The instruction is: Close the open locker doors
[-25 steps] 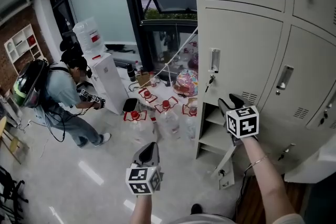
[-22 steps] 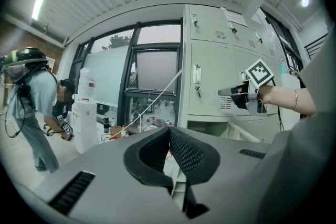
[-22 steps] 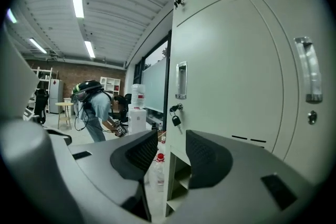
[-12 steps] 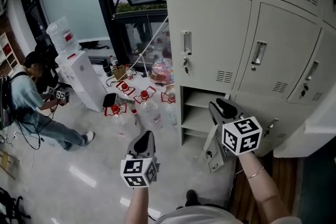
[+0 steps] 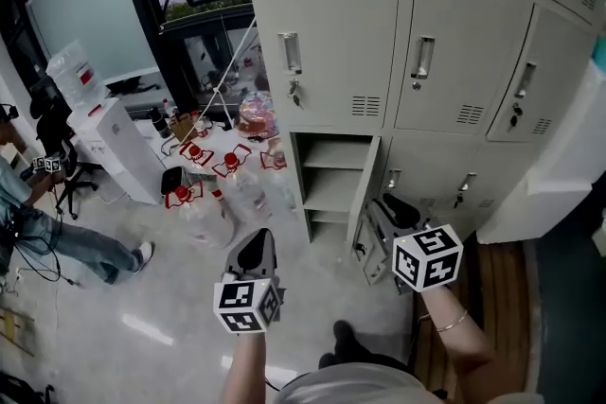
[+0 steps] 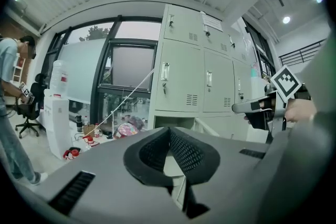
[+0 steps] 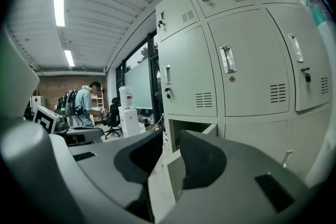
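A bank of beige lockers fills the wall; one bottom compartment (image 5: 331,180) stands open, with a shelf inside. Its door (image 5: 363,220) is swung out toward me. My right gripper (image 5: 388,206) is at that door's free edge. In the right gripper view the door panel (image 7: 163,178) runs between the two pads, and the right gripper (image 7: 169,140) is closed on it. My left gripper (image 5: 256,246) hangs over the floor to the left of the open locker, tips together and empty. The left gripper view shows the left gripper (image 6: 169,131) pointing at the open compartment (image 6: 157,122).
Several red-capped water bottles (image 5: 204,203) lie on the floor left of the locker, next to a white water dispenser (image 5: 114,147) and a colourful bag (image 5: 254,116). A person (image 5: 28,222) stands at far left. My shoe (image 5: 343,341) is below the door.
The view has swung so that the lockers sit further left and lower. My right gripper has come down from in front of the upper doors to the open bottom door.
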The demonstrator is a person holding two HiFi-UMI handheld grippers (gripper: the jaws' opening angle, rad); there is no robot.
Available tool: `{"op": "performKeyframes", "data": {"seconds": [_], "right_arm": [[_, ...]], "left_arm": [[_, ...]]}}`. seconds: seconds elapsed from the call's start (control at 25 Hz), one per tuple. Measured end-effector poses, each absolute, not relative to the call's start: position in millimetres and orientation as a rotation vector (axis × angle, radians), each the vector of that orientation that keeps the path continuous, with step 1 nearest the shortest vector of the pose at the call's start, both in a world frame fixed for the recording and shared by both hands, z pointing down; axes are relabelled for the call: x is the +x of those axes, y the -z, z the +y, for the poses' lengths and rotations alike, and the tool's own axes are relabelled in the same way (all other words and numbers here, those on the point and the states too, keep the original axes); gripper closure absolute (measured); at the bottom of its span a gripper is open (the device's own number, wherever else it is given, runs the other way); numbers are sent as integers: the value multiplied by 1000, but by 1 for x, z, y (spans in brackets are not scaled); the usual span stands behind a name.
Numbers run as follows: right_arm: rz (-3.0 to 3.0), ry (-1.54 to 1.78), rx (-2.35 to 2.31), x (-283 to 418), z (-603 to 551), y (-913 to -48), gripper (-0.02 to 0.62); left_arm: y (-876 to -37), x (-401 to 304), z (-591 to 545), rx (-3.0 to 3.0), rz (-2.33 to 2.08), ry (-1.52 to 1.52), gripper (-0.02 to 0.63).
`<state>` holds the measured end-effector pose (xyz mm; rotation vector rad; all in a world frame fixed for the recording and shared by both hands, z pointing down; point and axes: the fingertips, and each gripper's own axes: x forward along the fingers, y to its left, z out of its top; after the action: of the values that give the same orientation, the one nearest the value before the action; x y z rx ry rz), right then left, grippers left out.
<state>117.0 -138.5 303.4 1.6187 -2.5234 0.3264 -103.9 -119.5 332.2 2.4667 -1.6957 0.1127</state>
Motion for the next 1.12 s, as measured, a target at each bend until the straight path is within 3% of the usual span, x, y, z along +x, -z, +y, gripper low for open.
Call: {"op": "performKeyframes", "data": {"seconds": [0.4, 1.12], "right_arm": [[-2440, -490, 1602, 110, -118, -365, 502], [-2309, -450, 1446, 87, -174, -432, 492]], "left_arm": [[-355, -86, -104, 2474, -1623, -164, 586], [-382, -94, -138, 2382, -1652, -193, 586]]}}
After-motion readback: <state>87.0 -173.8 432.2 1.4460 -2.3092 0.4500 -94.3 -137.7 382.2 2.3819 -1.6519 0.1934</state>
